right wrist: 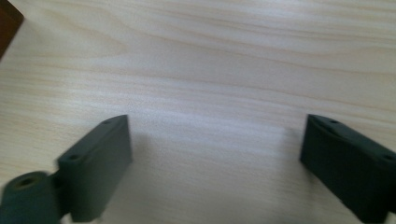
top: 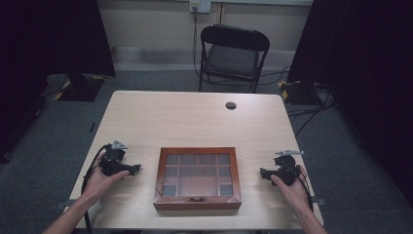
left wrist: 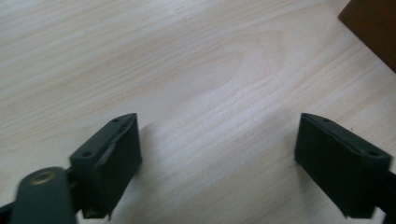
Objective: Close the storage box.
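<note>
A brown wooden box [top: 197, 177] with a glass lid over a grid of compartments lies shut near the table's front edge, a small metal clasp [top: 196, 199] on its front side. My left gripper [top: 135, 169] rests on the table to the box's left, held by a hand, jaws pointing at the box. In the left gripper view the left gripper [left wrist: 219, 163] is open over bare wood, with a corner of the box [left wrist: 371, 28] at top right. My right gripper [top: 263, 172] sits to the box's right; in its own view the right gripper [right wrist: 215, 168] is open and empty.
The light wooden table [top: 195, 122] has a round cable hole [top: 231, 105] near its far edge. A black folding chair [top: 233, 56] stands behind the table. Black stands and cables sit on the grey carpet at both sides.
</note>
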A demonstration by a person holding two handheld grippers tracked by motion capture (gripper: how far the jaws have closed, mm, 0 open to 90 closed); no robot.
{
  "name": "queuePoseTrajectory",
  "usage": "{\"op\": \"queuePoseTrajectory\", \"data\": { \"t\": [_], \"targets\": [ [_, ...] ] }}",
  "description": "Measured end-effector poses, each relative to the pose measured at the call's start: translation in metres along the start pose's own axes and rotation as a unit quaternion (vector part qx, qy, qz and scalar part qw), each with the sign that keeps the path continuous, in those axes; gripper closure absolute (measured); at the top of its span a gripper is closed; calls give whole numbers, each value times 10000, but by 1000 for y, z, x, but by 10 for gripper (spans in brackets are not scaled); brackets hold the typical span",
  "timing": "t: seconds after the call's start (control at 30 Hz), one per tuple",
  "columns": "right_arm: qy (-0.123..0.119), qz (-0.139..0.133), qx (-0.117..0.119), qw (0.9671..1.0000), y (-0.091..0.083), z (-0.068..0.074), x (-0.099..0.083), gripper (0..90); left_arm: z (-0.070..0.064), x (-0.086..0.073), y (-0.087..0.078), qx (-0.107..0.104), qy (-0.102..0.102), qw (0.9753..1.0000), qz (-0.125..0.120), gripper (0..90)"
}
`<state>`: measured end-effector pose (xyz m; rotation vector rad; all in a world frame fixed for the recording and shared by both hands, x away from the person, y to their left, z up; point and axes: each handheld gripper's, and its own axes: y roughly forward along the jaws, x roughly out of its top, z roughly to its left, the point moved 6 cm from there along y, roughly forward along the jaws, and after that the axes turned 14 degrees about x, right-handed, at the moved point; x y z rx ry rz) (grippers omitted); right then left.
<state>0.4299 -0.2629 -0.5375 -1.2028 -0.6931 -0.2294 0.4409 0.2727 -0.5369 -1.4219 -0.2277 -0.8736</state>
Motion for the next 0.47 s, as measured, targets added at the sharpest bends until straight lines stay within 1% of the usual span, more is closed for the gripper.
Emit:
{"op": "queuePoseTrajectory", "data": {
  "t": [0.07, 0.1, 0.13, 0.17, 0.2, 0.23, 0.27, 0.3, 0.47],
  "targets": [
    [11, -101, -68, 9999, 3, 1, 1, 0, -1, 0, 2, 45, -59, 9999, -123, 85],
    [36, -141, -102, 9998, 4, 1, 1, 0, -2, -1, 4, 9, -66, 9998, -177, 61],
    [35, -196, -120, 9997, 4, 1, 1, 0, -2, -1, 6, 17, -49, 9996, -263, 30],
    [20, -299, -110, 9995, 6, 2, 1, 0, -2, -1, 7, -10, -29, 9993, -360, 0],
    [-71, -402, -68, 9991, 6, 1, 1, 0, -2, -1, 9, -84, 4, 9986, -524, 0],
    [-99, -498, -50, 9987, 7, 1, 1, 0, -2, -1, 10, -97, 9, 9980, -624, 0],
    [-146, -588, -18, 9982, 8, 1, 1, 0, -2, -1, 10, -89, 30, 9981, -610, 0],
    [-179, -691, -10, 9974, 9, 1, 1, 0, -2, -1, 10, -93, 6, 9980, -620, 0],
    [-174, -692, -16, 9974, 9, 1, 1, 0, -2, 0, 10, -80, -25, 9980, -622, 0]
  ]
}}
